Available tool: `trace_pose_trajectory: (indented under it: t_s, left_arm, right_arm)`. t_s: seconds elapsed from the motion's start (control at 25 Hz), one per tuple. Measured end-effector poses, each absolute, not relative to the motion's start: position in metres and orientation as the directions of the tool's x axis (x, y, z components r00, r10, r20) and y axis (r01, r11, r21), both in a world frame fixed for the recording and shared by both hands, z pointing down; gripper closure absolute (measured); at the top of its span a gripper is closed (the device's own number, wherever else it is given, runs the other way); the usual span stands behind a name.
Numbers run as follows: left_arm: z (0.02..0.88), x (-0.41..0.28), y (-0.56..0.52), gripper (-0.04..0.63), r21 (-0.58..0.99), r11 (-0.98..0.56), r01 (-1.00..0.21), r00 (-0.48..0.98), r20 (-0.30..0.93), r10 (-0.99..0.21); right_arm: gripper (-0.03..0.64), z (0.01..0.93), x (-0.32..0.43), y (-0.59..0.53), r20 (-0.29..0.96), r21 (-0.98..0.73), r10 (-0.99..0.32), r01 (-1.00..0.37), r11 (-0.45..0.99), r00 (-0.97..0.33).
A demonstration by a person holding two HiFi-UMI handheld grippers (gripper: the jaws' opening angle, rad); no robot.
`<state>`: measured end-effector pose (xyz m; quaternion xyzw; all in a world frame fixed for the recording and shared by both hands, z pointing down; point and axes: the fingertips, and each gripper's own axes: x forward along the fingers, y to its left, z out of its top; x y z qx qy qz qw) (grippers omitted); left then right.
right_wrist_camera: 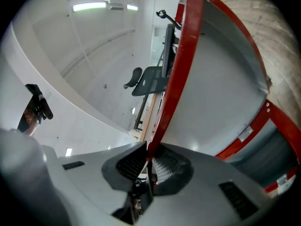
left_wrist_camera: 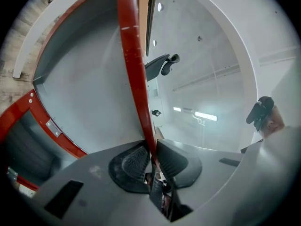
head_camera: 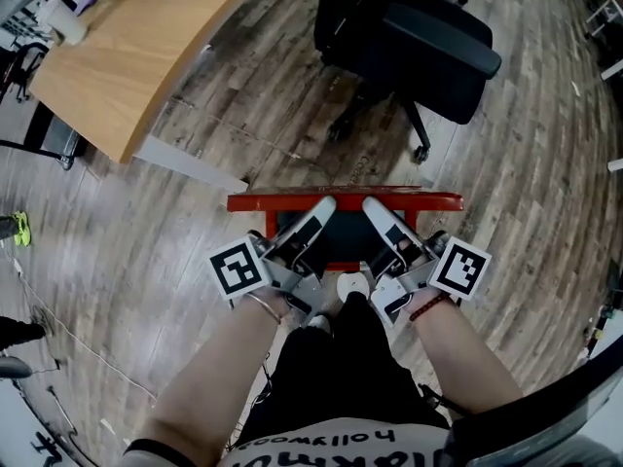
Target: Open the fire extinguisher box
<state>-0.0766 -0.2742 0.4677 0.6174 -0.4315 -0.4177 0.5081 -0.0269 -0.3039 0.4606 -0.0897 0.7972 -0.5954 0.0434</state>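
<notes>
The red fire extinguisher box (head_camera: 255,203) lies on the wooden floor just in front of my knees. Its red-rimmed lid (head_camera: 428,200) stands raised, edge toward me. My left gripper (head_camera: 325,206) and right gripper (head_camera: 373,205) reach side by side to the middle of that edge. In the left gripper view the lid's red rim (left_wrist_camera: 134,65) runs straight down between the pads of the left gripper (left_wrist_camera: 151,155), which press on it. In the right gripper view the red rim (right_wrist_camera: 181,65) likewise ends pinched in the right gripper (right_wrist_camera: 148,160). The box's grey inner wall (left_wrist_camera: 80,93) shows beside it.
A black office chair (head_camera: 419,47) stands on its wheeled base just behind the box. A curved wooden desk (head_camera: 136,56) fills the upper left. The person's white shoe (head_camera: 352,285) rests between the grippers, close to the box. A thin cable (head_camera: 68,334) trails over the floor at left.
</notes>
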Motion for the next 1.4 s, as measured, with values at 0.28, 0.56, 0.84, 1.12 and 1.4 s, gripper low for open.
trace_pose_trajectory:
  t_s: [0.28,0.56,0.84,1.12,1.4]
  left_arm:
    - [0.463,-0.089,-0.295,0.561,0.991,-0.094,-0.1,0.211,-0.071,-0.975]
    - [0.465,-0.108,-0.316,0.561,0.99,-0.07,-0.119,0.128,-0.054,-0.99]
    - [0.466,-0.119,-0.332,0.562,0.993,-0.104,-0.063,0.165,-0.093,-0.982]
    - [0.47,-0.125,-0.347,0.561,0.995,-0.089,-0.054,0.174,-0.079,-0.982]
    - [0.482,-0.138,-0.36,0.56,0.997,-0.065,-0.05,0.248,-0.051,-0.967]
  right_arm:
    - [0.581,0.459,-0.04,-0.325,0.025,-0.977,-0.196,-0.065,0.204,-0.98]
    - [0.585,0.464,-0.054,-0.349,0.033,-0.99,-0.22,-0.062,0.128,-0.975]
    - [0.586,0.467,-0.066,-0.365,0.062,-0.992,-0.244,-0.086,0.09,-0.968]
    - [0.586,0.473,-0.07,-0.378,0.097,-0.992,-0.314,-0.117,0.045,-0.944]
    - [0.588,0.484,-0.083,-0.393,0.119,-0.991,-0.369,-0.13,0.005,-0.922]
